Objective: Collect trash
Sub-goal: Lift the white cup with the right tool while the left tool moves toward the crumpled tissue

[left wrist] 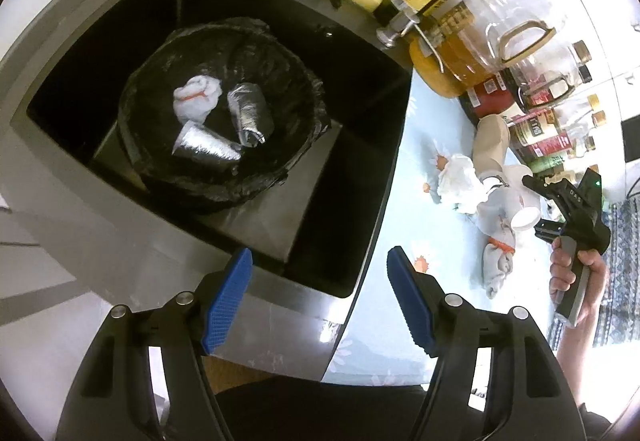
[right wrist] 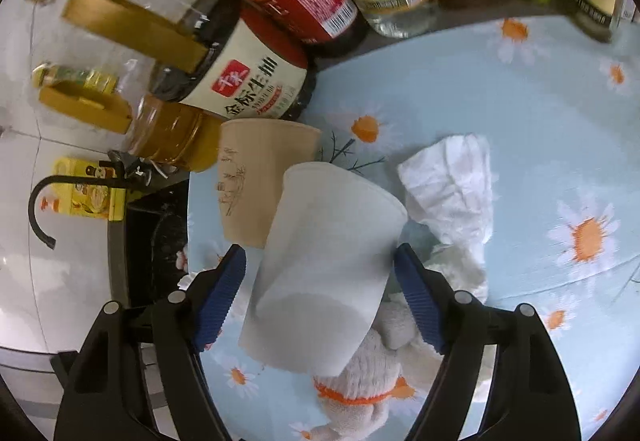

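The left tool [left wrist: 320, 281] hangs with its fingers wide apart above the sink, where a black trash bin [left wrist: 224, 113] holds 3 scraps. The right tool [right wrist: 320, 273] has a white paper cup [right wrist: 324, 269] between its fingers, squeezing its sides, just over the flowered desk [right wrist: 500, 101]. A crumpled tissue [right wrist: 452, 185] lies beside it.
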